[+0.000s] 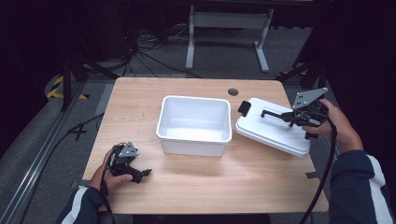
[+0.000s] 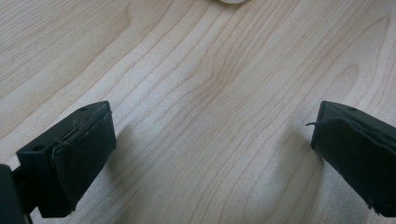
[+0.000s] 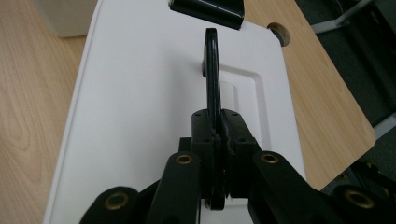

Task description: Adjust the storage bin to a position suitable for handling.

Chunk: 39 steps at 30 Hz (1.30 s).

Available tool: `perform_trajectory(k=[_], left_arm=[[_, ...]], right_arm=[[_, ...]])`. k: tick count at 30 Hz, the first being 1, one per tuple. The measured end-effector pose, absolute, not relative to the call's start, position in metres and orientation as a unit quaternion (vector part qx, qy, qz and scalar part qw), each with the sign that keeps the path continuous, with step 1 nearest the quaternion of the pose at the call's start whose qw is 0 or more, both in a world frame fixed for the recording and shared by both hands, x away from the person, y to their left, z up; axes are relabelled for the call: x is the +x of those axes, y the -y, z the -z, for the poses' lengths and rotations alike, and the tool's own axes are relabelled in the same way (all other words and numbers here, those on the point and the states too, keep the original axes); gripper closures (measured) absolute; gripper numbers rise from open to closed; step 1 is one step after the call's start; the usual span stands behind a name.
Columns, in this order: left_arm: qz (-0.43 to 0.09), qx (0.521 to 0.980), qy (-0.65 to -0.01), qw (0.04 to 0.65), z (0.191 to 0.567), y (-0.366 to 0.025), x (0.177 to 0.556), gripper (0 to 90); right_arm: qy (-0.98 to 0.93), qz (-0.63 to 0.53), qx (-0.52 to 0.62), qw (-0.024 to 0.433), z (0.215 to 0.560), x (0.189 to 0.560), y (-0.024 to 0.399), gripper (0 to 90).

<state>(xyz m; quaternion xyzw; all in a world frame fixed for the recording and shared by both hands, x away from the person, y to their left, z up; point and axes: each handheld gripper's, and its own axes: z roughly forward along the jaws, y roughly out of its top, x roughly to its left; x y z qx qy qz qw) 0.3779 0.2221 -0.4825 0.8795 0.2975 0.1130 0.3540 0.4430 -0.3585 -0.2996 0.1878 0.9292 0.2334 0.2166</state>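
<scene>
A white lid [image 1: 271, 130] with a black handle [image 1: 275, 114] hangs tilted at the table's right side. My right gripper [image 1: 293, 117] is shut on that handle. Seen from the right gripper view, the jaws pinch the thin black handle [image 3: 212, 79] above the white lid [image 3: 140, 107], and a black latch [image 3: 208, 10] sits at the lid's far end. An open white bin [image 1: 195, 125] stands mid-table, empty. My left gripper [image 1: 142, 173] rests low at the front left, its jaws spread wide over bare wood [image 2: 210, 93], nothing between them.
The wooden table [image 1: 196, 182] has a round cable hole [image 1: 233, 91] at the back. The lid's right edge lies near the table's right edge. Cables and a white desk frame [image 1: 228, 28] lie on the floor beyond.
</scene>
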Motion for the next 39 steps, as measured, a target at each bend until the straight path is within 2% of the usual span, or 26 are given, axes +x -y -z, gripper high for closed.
perform_trajectory(k=[22, 39], left_arm=[[-0.113, 0.879, -0.298, 0.354, 0.482, -0.222, 0.378, 0.4], [-0.113, 0.879, -0.298, 0.354, 0.482, -0.222, 0.378, 0.4]], right_arm=[[-0.933, -0.229, 0.207, 0.185, 0.358, 0.461, 0.344, 85.3], [-0.931, -0.228, 0.225, 0.177, 0.376, 0.467, 0.343, 85.1]])
